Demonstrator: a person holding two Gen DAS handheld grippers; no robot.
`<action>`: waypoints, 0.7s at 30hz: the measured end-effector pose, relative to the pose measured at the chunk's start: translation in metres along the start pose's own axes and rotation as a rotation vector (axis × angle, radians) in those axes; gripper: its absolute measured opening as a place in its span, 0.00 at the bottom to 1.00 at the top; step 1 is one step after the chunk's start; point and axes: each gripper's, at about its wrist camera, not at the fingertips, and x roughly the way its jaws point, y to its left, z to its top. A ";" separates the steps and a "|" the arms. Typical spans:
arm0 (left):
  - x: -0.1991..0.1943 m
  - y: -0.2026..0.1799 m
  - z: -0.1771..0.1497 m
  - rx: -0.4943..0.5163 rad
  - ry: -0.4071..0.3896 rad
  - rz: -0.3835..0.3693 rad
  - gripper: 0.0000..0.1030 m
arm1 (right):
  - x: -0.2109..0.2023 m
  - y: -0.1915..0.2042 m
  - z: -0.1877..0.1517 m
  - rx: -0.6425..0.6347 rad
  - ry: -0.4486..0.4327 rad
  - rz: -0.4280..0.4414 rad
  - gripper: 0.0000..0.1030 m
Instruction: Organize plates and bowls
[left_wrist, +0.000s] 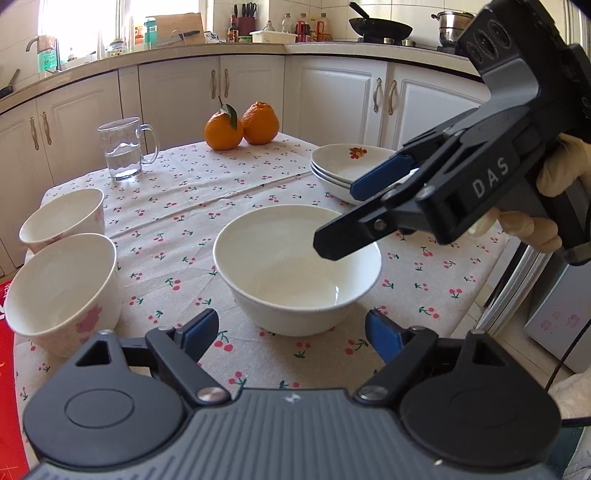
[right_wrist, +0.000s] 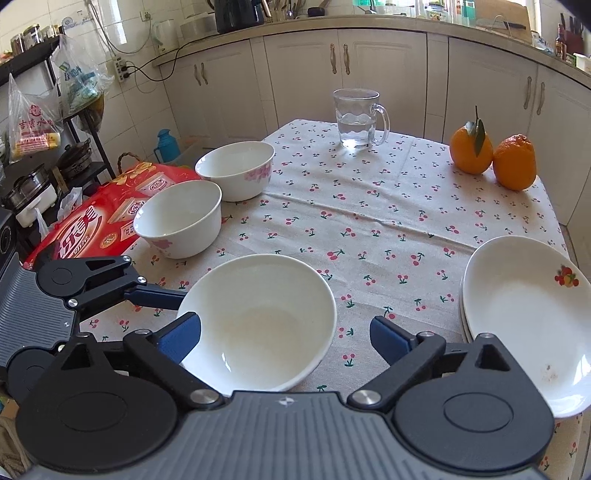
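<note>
A plain white bowl (left_wrist: 297, 271) stands mid-table, just beyond my open, empty left gripper (left_wrist: 291, 334). My right gripper (left_wrist: 341, 221) hangs open over the bowl's right rim; in the right wrist view the gripper (right_wrist: 286, 338) is open over the same bowl (right_wrist: 258, 321). Two pink-flowered bowls (left_wrist: 61, 288) (left_wrist: 62, 218) stand at the table's left edge; they also show in the right wrist view (right_wrist: 179, 223) (right_wrist: 236, 173). A stack of white plates (left_wrist: 343, 166) with a fruit print sits at the right; it also shows in the right wrist view (right_wrist: 524, 317).
A glass mug of water (left_wrist: 122, 149) and two oranges (left_wrist: 240, 125) stand at the far side of the cherry-print tablecloth (left_wrist: 207, 206). A red package (right_wrist: 107, 218) lies off the table's left edge. Kitchen cabinets (left_wrist: 251, 92) run behind.
</note>
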 end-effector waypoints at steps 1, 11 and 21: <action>-0.004 0.001 -0.002 -0.004 -0.001 0.002 0.84 | -0.002 0.001 0.000 -0.002 -0.003 -0.008 0.98; -0.024 0.002 -0.009 0.000 0.001 0.042 0.84 | -0.014 0.015 0.000 -0.063 -0.027 -0.044 1.00; -0.031 0.002 0.002 0.017 0.006 0.117 0.84 | -0.019 0.017 0.005 -0.155 -0.035 -0.047 1.00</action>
